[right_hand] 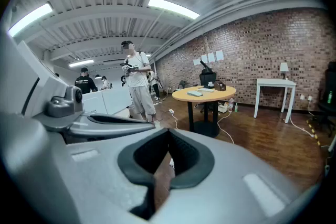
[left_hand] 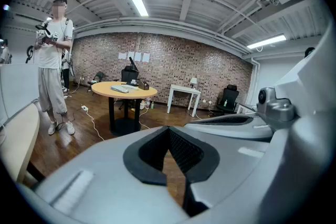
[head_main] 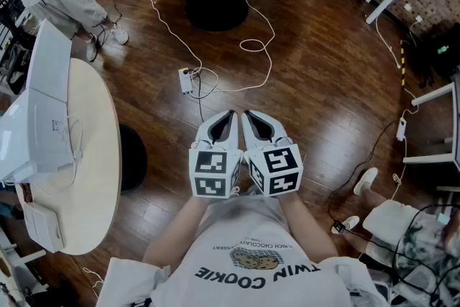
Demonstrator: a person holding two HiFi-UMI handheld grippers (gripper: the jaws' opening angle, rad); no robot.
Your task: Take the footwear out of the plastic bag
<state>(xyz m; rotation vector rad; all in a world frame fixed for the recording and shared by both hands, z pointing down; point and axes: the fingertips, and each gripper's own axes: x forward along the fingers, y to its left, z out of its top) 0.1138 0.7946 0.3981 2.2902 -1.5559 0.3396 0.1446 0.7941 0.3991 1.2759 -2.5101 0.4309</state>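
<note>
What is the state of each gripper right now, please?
Left gripper: closed, nothing between its jaws.
Right gripper: closed, nothing between its jaws.

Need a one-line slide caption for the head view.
Left gripper and right gripper held side by side, shut and empty, above the wooden floor.

1. The left gripper (left_hand: pixel 169 129) has its fingers (left_hand: pixel 144 155) meeting at the tips.
2. A round counter (left_hand: pixel 124 90) stands beyond them, before a brick wall (left_hand: pixel 173 63).
3. A person (left_hand: pixel 51 65) stands left of the round counter, and a small white counter (left_hand: pixel 184 93) stands right of it.
</note>
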